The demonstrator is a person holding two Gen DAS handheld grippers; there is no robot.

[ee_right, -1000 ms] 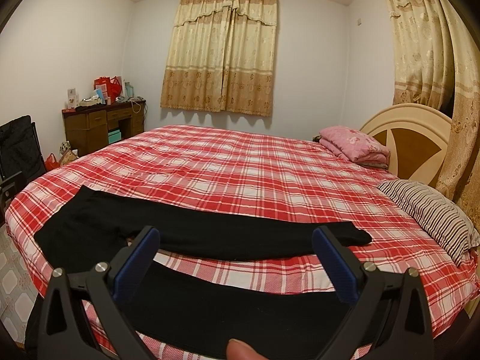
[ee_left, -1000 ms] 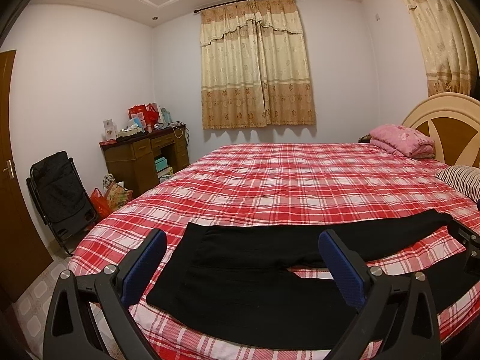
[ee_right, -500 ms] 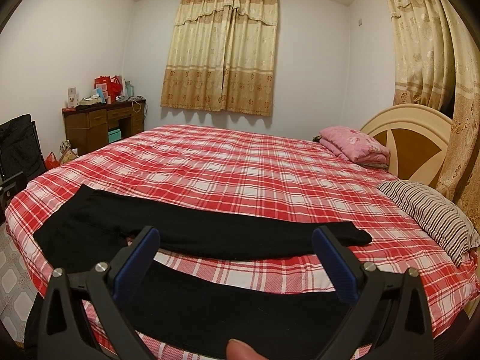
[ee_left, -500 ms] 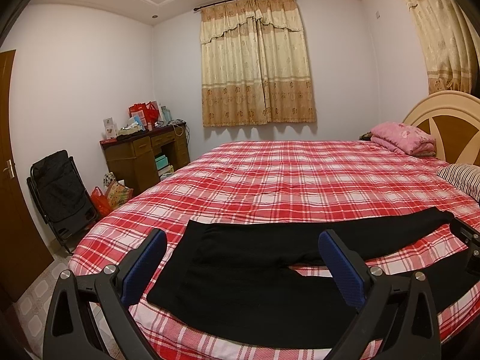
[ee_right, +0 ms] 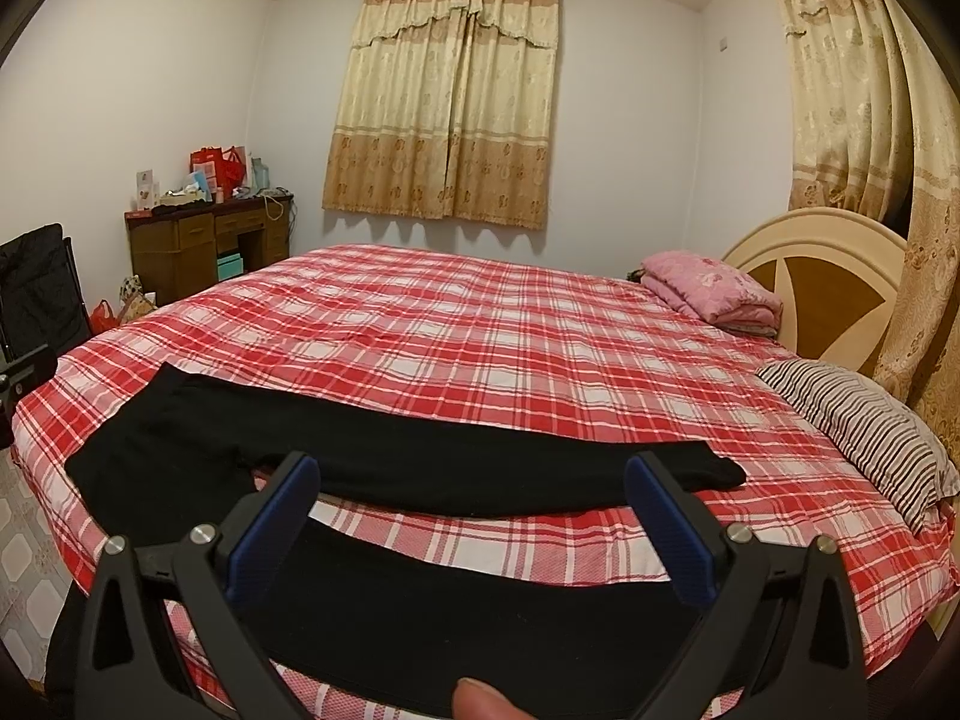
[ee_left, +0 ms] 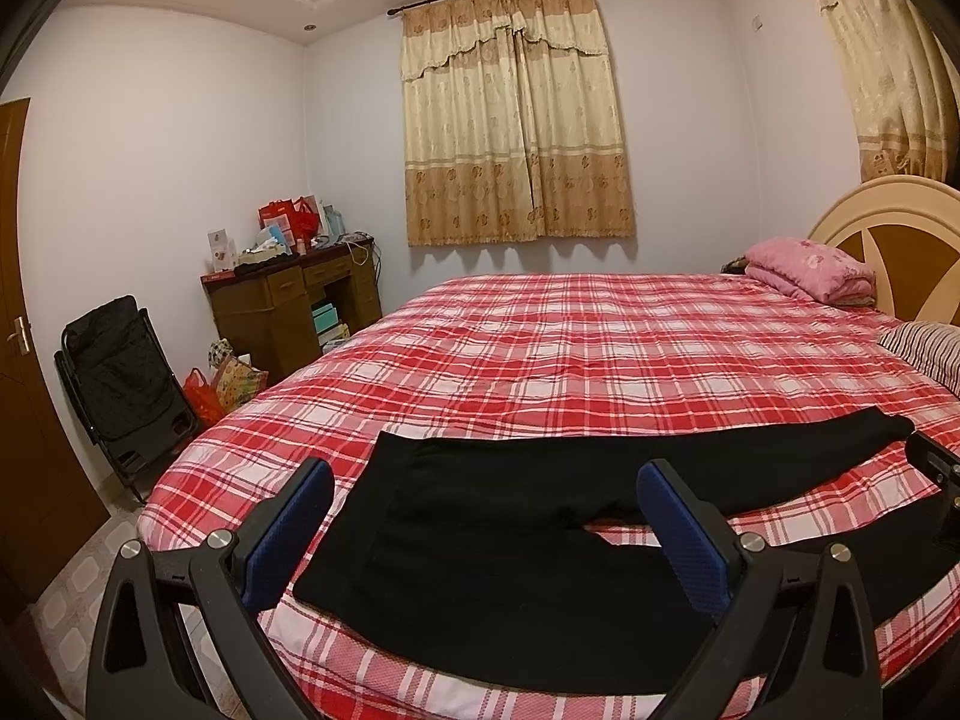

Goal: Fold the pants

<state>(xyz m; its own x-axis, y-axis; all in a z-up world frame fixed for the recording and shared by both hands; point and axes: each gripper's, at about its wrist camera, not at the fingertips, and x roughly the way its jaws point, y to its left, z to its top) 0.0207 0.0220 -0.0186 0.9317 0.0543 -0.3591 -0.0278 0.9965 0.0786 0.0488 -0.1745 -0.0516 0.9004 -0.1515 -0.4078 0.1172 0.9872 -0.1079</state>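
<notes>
Nothing has moved since the earlier frames: I hold both grippers' fingers spread wide and empty, left gripper and right gripper, above black pants flat on the plaid bed.

The near leg of the black pants runs behind the right claw and off the frame's bottom. In the left view its cuff end slips past the right edge. A fingertip pokes in, cut off below. The clutter on the far bench is too small to tell apart.
</notes>
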